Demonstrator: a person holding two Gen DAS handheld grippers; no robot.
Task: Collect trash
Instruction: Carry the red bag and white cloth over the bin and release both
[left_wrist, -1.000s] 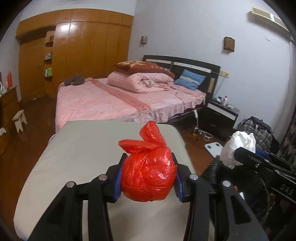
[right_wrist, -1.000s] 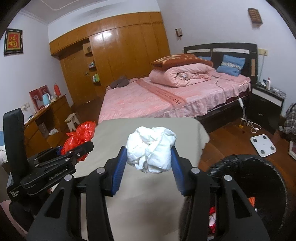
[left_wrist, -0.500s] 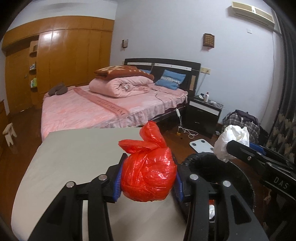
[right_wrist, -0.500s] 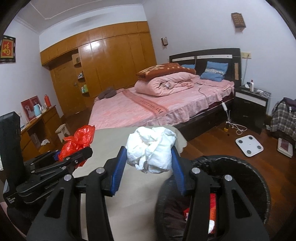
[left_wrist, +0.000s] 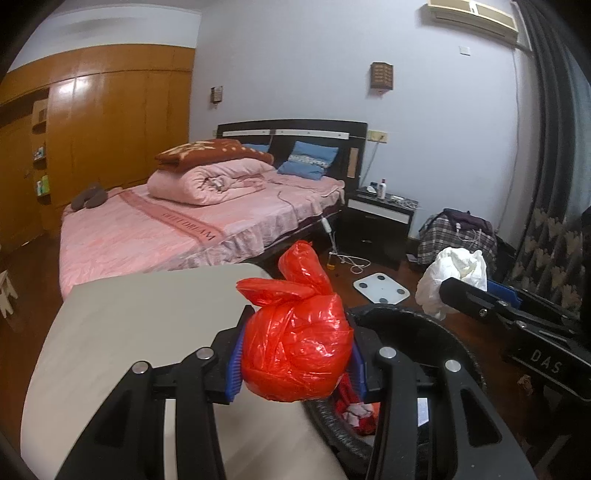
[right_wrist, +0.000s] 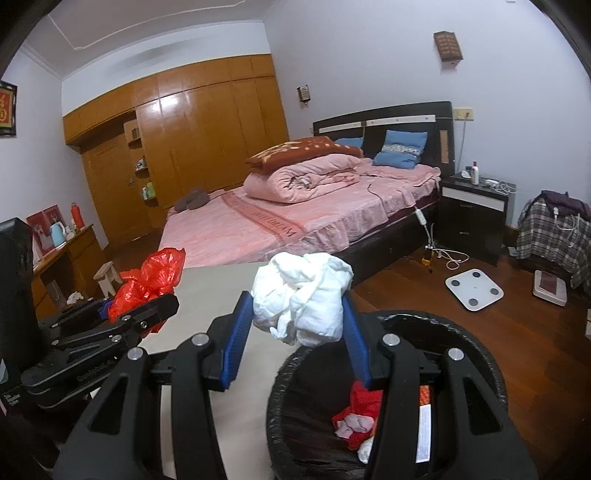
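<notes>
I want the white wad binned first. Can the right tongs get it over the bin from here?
Probably yes: the right tongs hold the white wad just at the bin rim, nothing between.

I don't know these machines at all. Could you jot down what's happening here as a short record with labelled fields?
Setting: bedroom, pink bed behind a grey table
Left gripper: shut on red plastic bag
Right gripper: shut on crumpled white wad
Bin: black-lined, beside the table, red and white scraps already inside
Position: both grippers near the bin's rim
Not yet done: neither item dropped in
</notes>
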